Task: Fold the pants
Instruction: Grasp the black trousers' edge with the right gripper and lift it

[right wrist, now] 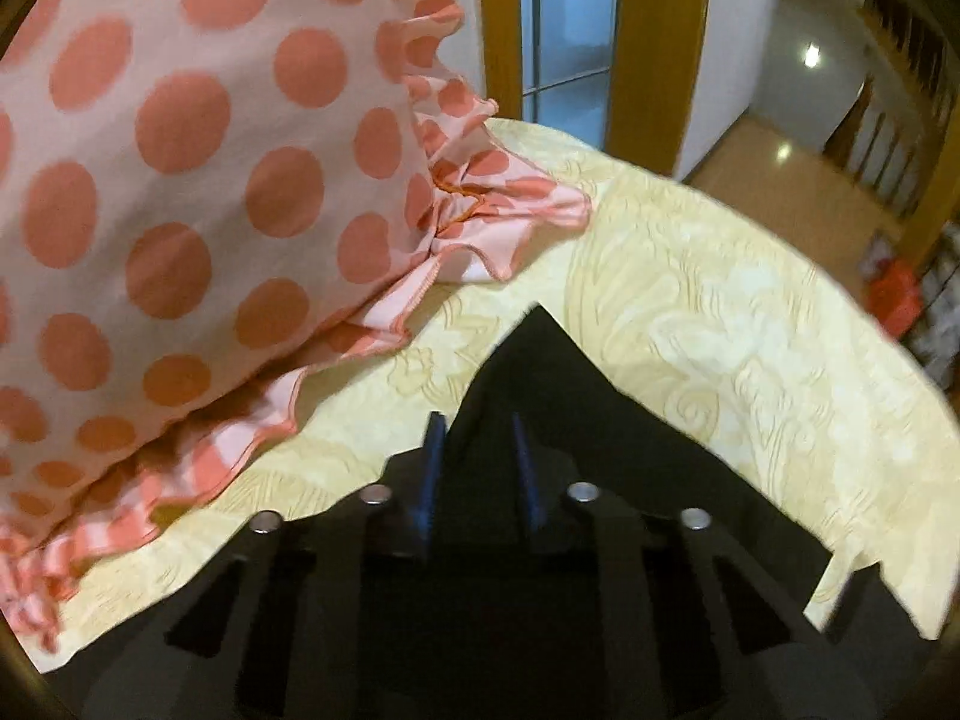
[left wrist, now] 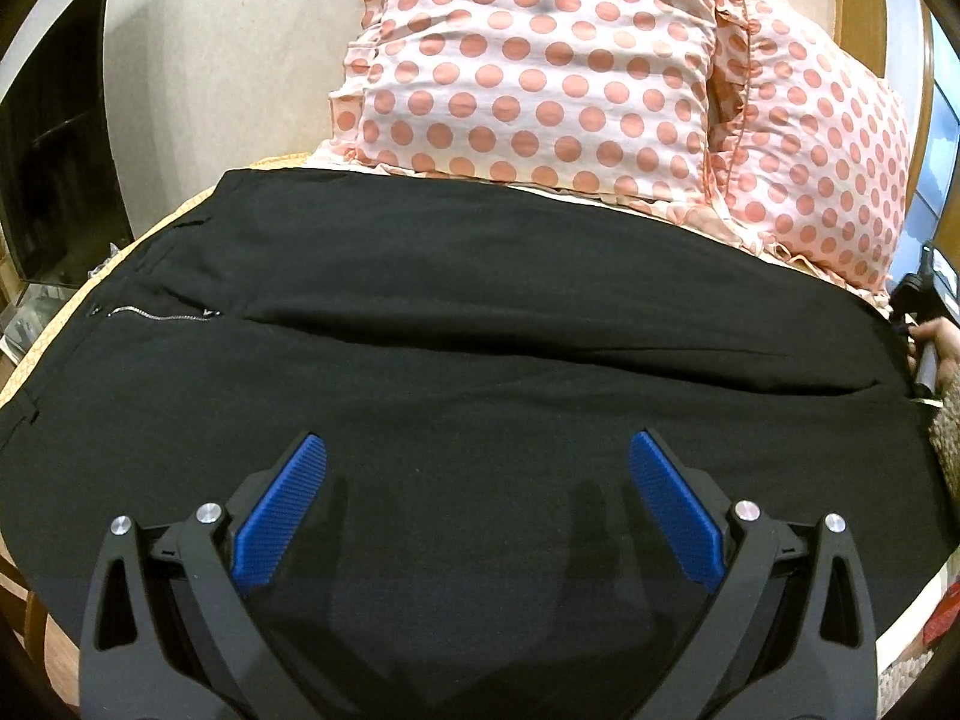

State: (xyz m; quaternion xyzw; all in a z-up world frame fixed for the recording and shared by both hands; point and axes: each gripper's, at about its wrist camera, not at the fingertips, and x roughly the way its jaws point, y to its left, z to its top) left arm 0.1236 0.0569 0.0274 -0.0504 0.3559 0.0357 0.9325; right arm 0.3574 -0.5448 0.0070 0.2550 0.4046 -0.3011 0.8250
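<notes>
**Gripping one corner only**

Hovering spread wide over the pants (left wrist: 480, 324) on the bed (right wrist: 690, 276), the left gripper (left wrist: 477, 510) holds nothing. Right gripper (right wrist: 477, 468) seems clenched on a pant corner; blur hides depth, so cloth may slip.

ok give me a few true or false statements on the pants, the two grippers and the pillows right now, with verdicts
1. The left gripper is open above the black pants. True.
2. The right gripper is wide open over bare bedspread. False: its blue fingers are nearly together with a peak of black cloth between them, so it looks shut on the pants.
3. The zipper shows on the left end of the pants in the left wrist view. True.
4. The pillows are plain white. False: they are white with pink polka dots and ruffled edges.
5. The pants lie on a wooden floor. False: they lie on a pale yellow bedspread.
</notes>
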